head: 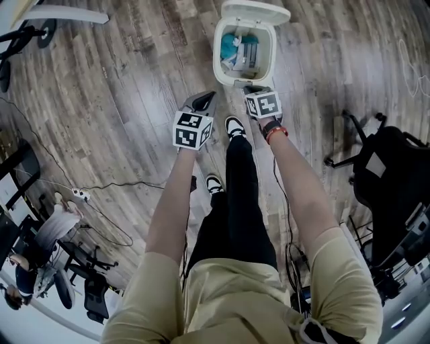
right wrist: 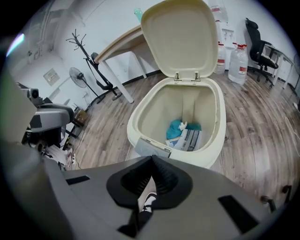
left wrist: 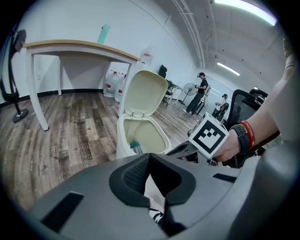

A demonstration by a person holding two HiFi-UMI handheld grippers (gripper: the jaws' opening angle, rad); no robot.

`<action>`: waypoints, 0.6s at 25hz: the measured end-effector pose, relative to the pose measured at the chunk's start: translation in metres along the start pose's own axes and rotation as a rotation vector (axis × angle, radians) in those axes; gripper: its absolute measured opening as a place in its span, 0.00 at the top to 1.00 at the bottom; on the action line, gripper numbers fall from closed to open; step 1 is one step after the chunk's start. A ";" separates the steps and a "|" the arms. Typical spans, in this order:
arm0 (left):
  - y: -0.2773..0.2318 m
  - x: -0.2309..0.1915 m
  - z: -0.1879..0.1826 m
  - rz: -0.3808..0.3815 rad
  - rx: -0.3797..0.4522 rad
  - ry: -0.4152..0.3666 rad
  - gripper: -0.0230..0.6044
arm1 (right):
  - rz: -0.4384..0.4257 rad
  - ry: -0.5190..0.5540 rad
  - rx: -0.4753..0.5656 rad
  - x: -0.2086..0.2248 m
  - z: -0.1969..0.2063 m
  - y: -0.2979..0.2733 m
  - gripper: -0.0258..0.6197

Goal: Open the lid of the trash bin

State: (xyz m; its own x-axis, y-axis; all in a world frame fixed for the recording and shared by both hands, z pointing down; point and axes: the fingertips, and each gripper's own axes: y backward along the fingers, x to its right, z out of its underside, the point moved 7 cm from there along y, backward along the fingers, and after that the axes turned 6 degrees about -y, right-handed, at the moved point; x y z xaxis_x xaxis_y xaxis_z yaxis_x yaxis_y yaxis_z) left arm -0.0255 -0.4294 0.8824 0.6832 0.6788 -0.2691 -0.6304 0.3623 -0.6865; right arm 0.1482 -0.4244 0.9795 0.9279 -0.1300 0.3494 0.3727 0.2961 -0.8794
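The trash bin [head: 216,57] stands on the floor [head: 134,101] just beyond the right gripper [head: 254,88], with its lid [head: 255,12] upright. The left gripper [head: 203,101] hangs alongside. Both pairs of jaws are pressed together, empty. Rubbish [right wrist: 183,133] lies inside the bin.

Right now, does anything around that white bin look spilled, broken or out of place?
Nothing stands out. The trash bin stands upright on the wood floor, its lid is raised on its hinges, and the rubbish lies inside it, with none spilled beside it that these views show.
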 end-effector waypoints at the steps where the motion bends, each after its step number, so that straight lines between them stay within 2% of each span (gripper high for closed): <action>1: 0.001 -0.001 0.000 -0.003 -0.001 0.001 0.93 | 0.007 0.019 -0.002 -0.001 -0.001 0.000 0.94; 3: 0.005 -0.001 -0.004 -0.010 0.000 -0.001 0.93 | 0.009 0.034 0.008 -0.002 -0.004 0.002 0.94; 7: 0.026 0.007 -0.017 -0.015 0.015 -0.008 0.93 | -0.016 -0.047 0.060 -0.005 -0.009 0.027 0.95; 15: 0.104 0.042 -0.050 -0.030 0.069 -0.013 0.93 | 0.008 -0.049 0.150 -0.047 -0.017 0.129 0.95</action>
State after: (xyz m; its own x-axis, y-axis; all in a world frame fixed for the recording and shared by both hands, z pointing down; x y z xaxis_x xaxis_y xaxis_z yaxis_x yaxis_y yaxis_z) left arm -0.0439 -0.3951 0.7662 0.6977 0.6752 -0.2394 -0.6336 0.4257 -0.6460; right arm 0.1524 -0.3960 0.8447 0.9291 -0.0818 0.3608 0.3590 0.4351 -0.8257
